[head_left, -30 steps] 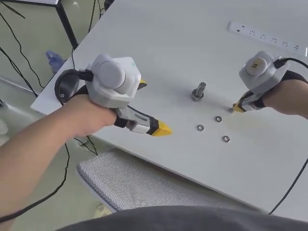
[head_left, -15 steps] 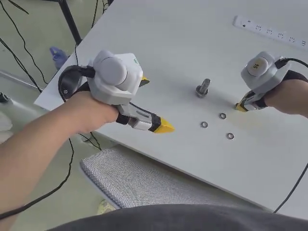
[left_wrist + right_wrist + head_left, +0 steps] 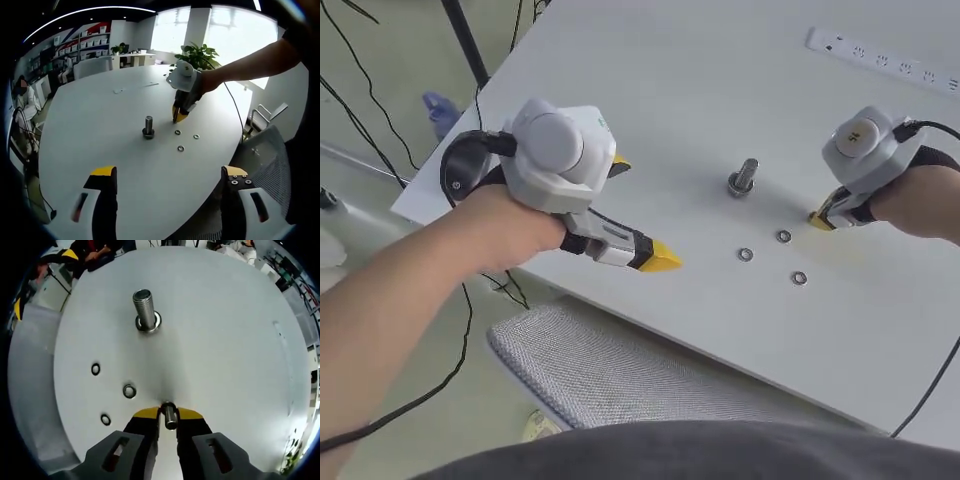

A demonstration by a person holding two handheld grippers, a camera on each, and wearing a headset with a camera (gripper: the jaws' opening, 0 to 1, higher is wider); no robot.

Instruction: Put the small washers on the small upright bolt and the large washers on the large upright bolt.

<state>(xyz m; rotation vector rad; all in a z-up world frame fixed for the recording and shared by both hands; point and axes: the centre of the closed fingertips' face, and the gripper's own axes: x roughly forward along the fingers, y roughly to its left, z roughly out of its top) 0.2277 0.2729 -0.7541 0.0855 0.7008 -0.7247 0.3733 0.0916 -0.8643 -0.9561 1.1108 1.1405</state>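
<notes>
As it hangs over the near desk point(image 3: 670, 80) edge, left hand-held gripper point(image 3: 169, 172): jaws wide apart, nothing between them.
Small washers point(image 3: 746, 254): three, flat on the desk, apart from one another, near the right tips.
Right hand-held gripper point(image 3: 820, 220): jaws narrow, clamped on the small bolt point(image 3: 170, 417) at the desk surface.
Large bolt point(image 3: 744, 176): upright beyond the washers, a ring round its foot.
Power strip point(image 3: 880, 60): far side.

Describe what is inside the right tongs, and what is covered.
A small bolt stands between the yellow tips of the right tongs, top end showing. The tips cover its lower part, so whether it touches the table cannot be seen.
</notes>
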